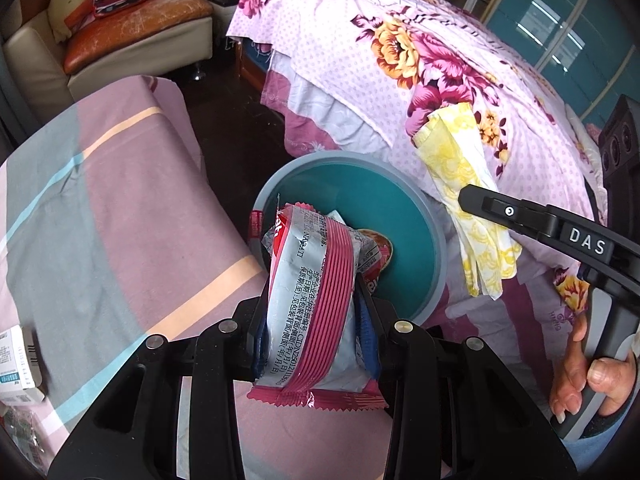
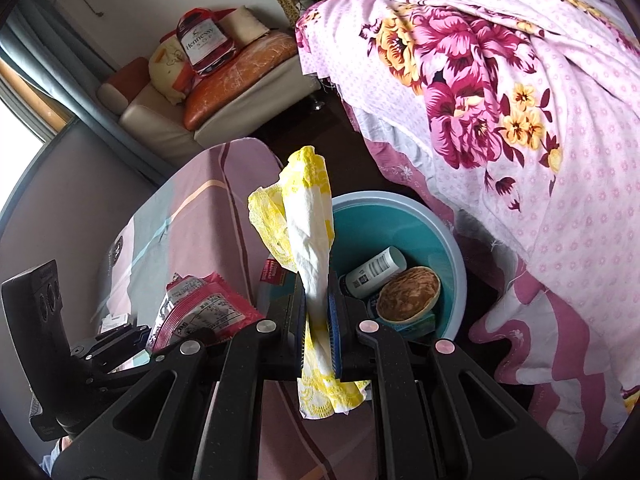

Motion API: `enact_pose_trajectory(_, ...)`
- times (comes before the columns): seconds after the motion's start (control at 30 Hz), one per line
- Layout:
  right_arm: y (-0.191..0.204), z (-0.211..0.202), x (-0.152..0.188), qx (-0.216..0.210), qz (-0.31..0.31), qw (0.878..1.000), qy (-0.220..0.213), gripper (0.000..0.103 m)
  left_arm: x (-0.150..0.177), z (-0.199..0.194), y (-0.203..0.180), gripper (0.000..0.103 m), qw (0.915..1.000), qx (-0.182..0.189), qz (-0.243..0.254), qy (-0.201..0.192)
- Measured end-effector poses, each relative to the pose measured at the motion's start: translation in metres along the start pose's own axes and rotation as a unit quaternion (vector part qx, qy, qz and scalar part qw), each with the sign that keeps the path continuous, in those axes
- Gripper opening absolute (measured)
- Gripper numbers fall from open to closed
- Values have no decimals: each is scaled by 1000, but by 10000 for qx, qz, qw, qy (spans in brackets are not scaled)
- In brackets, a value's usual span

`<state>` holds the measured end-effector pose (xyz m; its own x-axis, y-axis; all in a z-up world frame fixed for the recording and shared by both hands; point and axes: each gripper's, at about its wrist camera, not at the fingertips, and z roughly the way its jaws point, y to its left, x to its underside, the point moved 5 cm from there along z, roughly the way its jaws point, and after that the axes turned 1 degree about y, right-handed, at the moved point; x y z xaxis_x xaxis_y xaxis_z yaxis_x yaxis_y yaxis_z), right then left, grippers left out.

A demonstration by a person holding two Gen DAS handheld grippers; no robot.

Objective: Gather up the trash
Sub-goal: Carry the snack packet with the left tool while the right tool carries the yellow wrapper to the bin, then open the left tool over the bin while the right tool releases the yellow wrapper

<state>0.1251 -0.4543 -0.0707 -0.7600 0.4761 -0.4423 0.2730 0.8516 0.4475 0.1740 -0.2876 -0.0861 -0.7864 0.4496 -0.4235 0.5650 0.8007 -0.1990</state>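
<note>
My left gripper [image 1: 314, 276] is shut on a silver and red snack wrapper [image 1: 310, 304], held above the near rim of a teal trash bin [image 1: 384, 208]. The wrapper also shows in the right wrist view [image 2: 196, 308]. My right gripper [image 2: 318, 280] is shut on a yellow and white paper napkin [image 2: 308, 224], held just left of the bin [image 2: 400, 216]. The napkin also shows in the left wrist view [image 1: 468, 204], right of the bin. Inside the bin lie a small white bottle [image 2: 374, 270], a brown round shell-like piece [image 2: 408, 292] and a green box [image 2: 420, 322].
A bed with a floral pink cover [image 1: 440, 60] stands right of the bin. A surface with a striped pink cloth [image 1: 100, 200] is on the left, with a small box [image 1: 18, 364] on it. A sofa [image 1: 132, 28] with cushions stands at the back.
</note>
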Motion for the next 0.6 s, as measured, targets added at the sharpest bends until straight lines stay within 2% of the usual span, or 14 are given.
enact_pose_trajectory(0.13, -6, 3, -2, 55, 64, 10000, 30, 10, -4, 10, -2, 39, 10000, 46, -18, 63)
enact_pose_trajectory(0.2, -8, 5, -2, 83, 79, 9999, 51, 10, -7, 14, -3, 51, 9999, 94, -31, 66)
enact_pose_trajectory(0.23, -10, 6, -2, 100, 90, 9999, 72, 10, -7, 15, -3, 65, 9999, 109, -46, 49)
enact_pose_trajectory(0.27, -10, 7, -2, 112, 96, 9999, 86, 10, -8, 15, -3, 73, 9999, 111, -67, 17)
enact_pose_trajectory(0.33, -12, 9, -2, 133, 102, 9998, 107, 10, -9, 17, -2, 77, 9999, 106, -117, -35)
enact_pose_trajectory(0.5, -13, 16, -1, 158, 132, 9996, 166, 10, -5, 22, 5, 78, 9995, 159, -273, 59)
enact_pose_trajectory(0.6, -13, 20, -2, 184, 132, 9995, 199, 10, -1, 21, 10, 82, 9992, 160, -350, 70)
